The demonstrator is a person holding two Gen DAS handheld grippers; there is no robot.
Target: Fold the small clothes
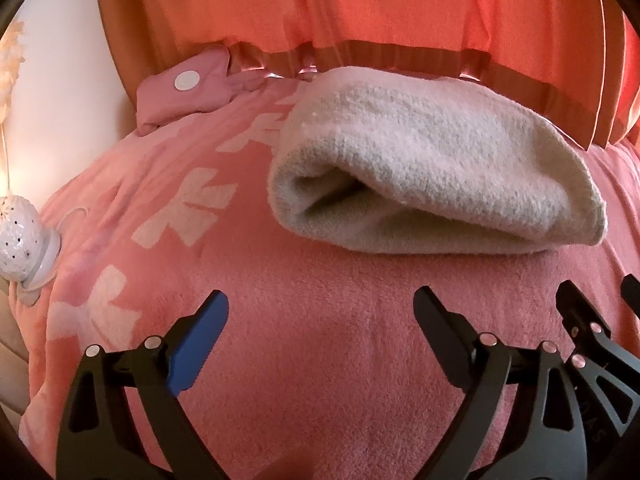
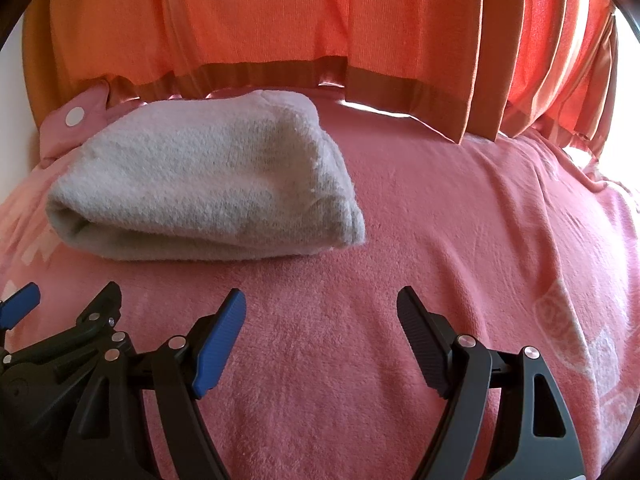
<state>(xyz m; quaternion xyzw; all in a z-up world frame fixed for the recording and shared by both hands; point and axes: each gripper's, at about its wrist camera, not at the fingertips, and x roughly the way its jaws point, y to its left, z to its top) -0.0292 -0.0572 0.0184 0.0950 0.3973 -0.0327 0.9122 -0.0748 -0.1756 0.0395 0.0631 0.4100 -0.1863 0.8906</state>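
A white fuzzy knit garment (image 1: pixel 432 176) lies folded into a thick bundle on the pink fleece blanket (image 1: pixel 320 340). It also shows in the right wrist view (image 2: pixel 208 180), left of centre. My left gripper (image 1: pixel 320 304) is open and empty, hovering just short of the bundle's near edge. My right gripper (image 2: pixel 320 304) is open and empty, over bare blanket (image 2: pixel 460 220) to the right of the bundle. Each gripper shows at the edge of the other's view, side by side: the right one (image 1: pixel 596 292) and the left one (image 2: pixel 72 292).
Orange curtains (image 2: pixel 320 20) hang right behind the blanket's far edge. A small pink cloth item with a white round snap (image 1: pixel 187 80) lies at the back left. A white speckled ornament (image 1: pixel 18 240) hangs at the left by a pale wall.
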